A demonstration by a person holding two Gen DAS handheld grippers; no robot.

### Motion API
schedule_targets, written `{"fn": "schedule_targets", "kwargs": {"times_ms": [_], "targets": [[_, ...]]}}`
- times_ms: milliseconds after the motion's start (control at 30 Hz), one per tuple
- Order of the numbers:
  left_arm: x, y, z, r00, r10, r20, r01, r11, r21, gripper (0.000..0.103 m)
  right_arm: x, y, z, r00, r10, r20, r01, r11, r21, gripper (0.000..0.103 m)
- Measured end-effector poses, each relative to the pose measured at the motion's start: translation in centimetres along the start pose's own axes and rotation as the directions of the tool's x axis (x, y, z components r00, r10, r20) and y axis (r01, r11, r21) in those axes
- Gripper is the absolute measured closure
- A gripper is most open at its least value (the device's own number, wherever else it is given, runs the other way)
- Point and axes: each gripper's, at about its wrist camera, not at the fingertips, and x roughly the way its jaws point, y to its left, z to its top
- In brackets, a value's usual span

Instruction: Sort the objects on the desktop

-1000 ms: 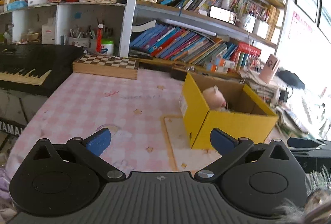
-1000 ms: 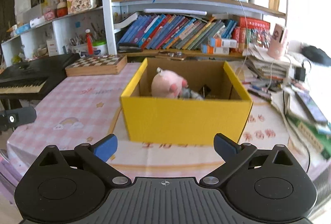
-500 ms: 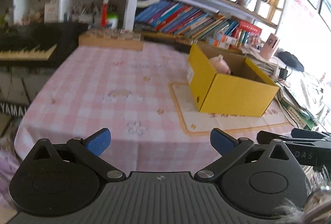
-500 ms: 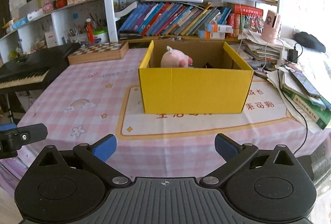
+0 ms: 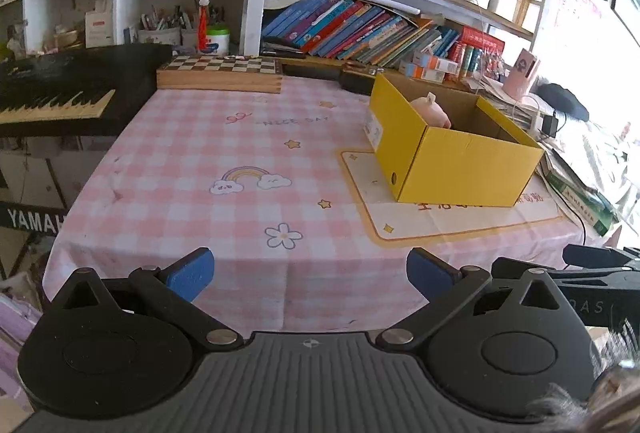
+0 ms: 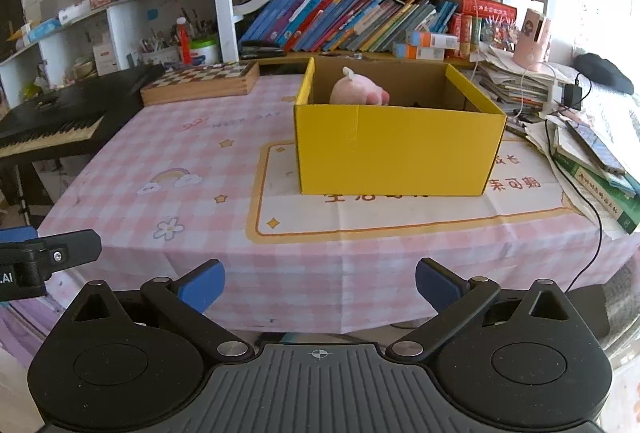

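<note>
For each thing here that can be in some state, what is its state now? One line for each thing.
left gripper: open, empty, held off the table's near edge.
right gripper: open, empty, held off the table's near edge.
yellow box: open at top, upright on the mat.
pink plush toy: inside the yellow box.
chessboard case: closed, flat at the table's far edge.

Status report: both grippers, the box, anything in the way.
Left gripper open, empty. Right gripper open, empty. Pink plush pig inside yellow box on mat. Tablecloth ahead bare, nothing blocking.
</note>
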Motion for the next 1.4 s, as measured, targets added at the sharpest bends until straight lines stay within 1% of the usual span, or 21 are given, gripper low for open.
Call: {"fn": "schedule_targets", "kwargs": {"times_ms": [267, 600, 900, 1400], "targets": [[-0.3, 0.2, -0.1, 1.0, -0.007, 0.005, 0.007, 1.0, -0.004, 0.0, 0.0, 0.5, -0.1, 1.0, 0.014, -0.009, -0.014, 1.0, 0.003, 0.0], [-0.7, 0.9, -0.4, 1.0, 0.012, -0.003, -0.013, 1.0, -0.014, 0.0, 0.1, 1.4, -0.2, 0.999, 0.031, -0.017, -0.031, 0.999, -0.011, 0.0], [-0.7, 1.2, -0.5, 1.0, 0.007, -0.008, -0.008, 1.0, -0.025, 0.0, 0.2, 1.6, -0.2, 0.999, 0.027, -0.023, -0.027, 1.0, -0.012, 0.0], [-0.8, 0.9, -0.7, 1.0, 0.013, 0.013, -0.013, 1.0, -0.002, 0.0, 0.5, 1.7, -0.2, 0.999, 0.017, -0.033, -0.017, 1.0, -0.008, 0.0]]}}
